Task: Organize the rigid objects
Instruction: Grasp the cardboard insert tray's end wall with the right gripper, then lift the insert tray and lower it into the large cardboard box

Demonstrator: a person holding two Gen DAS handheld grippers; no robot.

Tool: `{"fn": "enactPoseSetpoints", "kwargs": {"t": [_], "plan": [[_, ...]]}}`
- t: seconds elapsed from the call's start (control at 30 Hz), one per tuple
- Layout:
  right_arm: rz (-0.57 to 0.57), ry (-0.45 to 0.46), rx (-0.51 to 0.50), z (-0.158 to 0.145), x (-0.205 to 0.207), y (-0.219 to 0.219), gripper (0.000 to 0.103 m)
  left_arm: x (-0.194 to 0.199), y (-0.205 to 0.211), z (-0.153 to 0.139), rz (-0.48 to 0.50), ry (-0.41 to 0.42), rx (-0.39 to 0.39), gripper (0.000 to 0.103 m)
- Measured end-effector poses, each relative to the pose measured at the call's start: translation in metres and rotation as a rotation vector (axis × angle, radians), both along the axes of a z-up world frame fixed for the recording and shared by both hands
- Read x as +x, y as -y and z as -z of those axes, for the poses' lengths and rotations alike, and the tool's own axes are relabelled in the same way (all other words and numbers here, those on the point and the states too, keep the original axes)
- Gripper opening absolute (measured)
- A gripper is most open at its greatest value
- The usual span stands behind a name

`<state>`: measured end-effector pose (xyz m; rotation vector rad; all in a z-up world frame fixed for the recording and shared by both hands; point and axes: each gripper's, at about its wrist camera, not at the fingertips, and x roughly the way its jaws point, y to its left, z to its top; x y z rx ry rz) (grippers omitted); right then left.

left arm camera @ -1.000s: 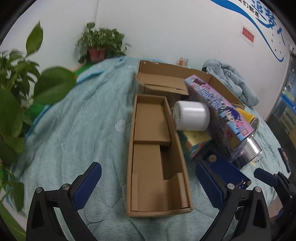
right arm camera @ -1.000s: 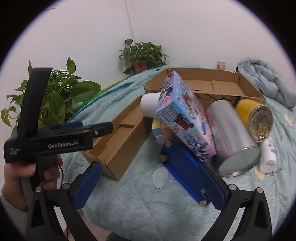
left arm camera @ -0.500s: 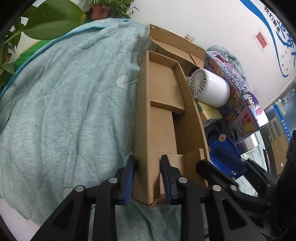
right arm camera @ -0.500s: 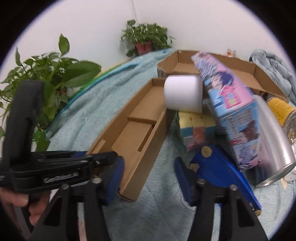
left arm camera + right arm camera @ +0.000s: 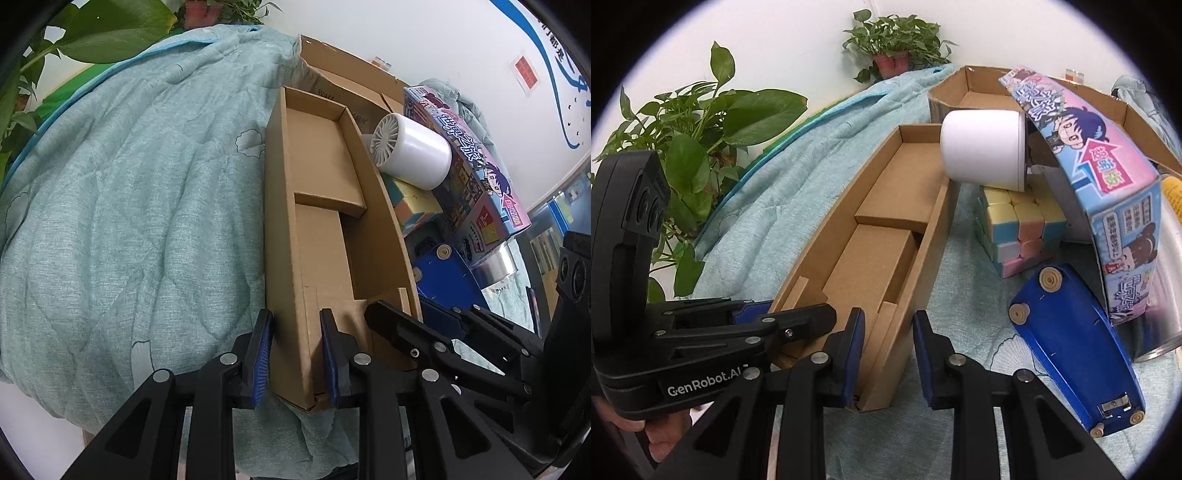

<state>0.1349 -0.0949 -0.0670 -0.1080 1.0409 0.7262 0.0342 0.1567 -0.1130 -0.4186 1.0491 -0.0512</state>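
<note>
We hold the long open brown cardboard tray (image 5: 325, 221) at its near end, one gripper on each long side wall. It lies lengthwise on the pale green quilted blanket (image 5: 129, 203), with a raised cardboard step in its far half, and nothing is in it yet. The left gripper (image 5: 295, 354) is narrow, its blue pads closed on the left wall close to the near corner. The right gripper (image 5: 888, 354) is narrow in the same way and clamps the right wall, one pad inside the tray and one outside.

We judge that we take both walls together because the tray is long and thin, and one grip at a corner would let it twist or bend. With two grips we can pull or turn it as one piece.

Just beside the right wall lie the objects to organize: a white cylinder with a ribbed end (image 5: 410, 151) resting on a pastel puzzle cube (image 5: 1019, 229), a blue wooden toy car (image 5: 1078, 354) on its side, and a pink and blue printed carton (image 5: 1100, 184) leaning over them. A larger cardboard box (image 5: 975, 96) stands behind, and green potted plants (image 5: 694, 155) are at the left edge.
</note>
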Motion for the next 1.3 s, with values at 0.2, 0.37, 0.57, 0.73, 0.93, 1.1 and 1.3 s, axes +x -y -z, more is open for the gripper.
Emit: {"fn": "enactPoseSetpoints", "kwargs": {"t": [0.2,0.37,0.57,0.73,0.93,1.1,1.3], "plan": [[-0.013,-0.011,0.002,-0.003,0.001,-0.004,0.026,-0.004,0.007,-0.01,-0.019,0.026,0.055,0.02],[-0.052,0.019,0.05,-0.017,-0.006,-0.005,0.026,-0.022,0.011,-0.035,-0.06,0.063,0.12,0.019],[-0.073,0.098,0.131,-0.055,-0.009,-0.004,0.026,-0.032,0.016,-0.088,-0.101,0.163,0.173,0.019],[-0.054,0.197,0.19,-0.092,0.004,-0.002,0.026,-0.014,0.025,-0.14,-0.084,0.268,0.222,0.019],[-0.01,0.279,0.212,-0.123,0.044,0.0,0.026,0.045,0.034,-0.19,-0.04,0.35,0.228,0.019],[0.035,0.308,0.205,-0.144,0.091,0.005,0.026,0.109,0.041,-0.225,-0.001,0.391,0.23,0.019],[0.069,0.317,0.184,-0.163,0.154,-0.004,0.026,0.194,0.04,-0.257,0.04,0.411,0.238,0.019]]}}
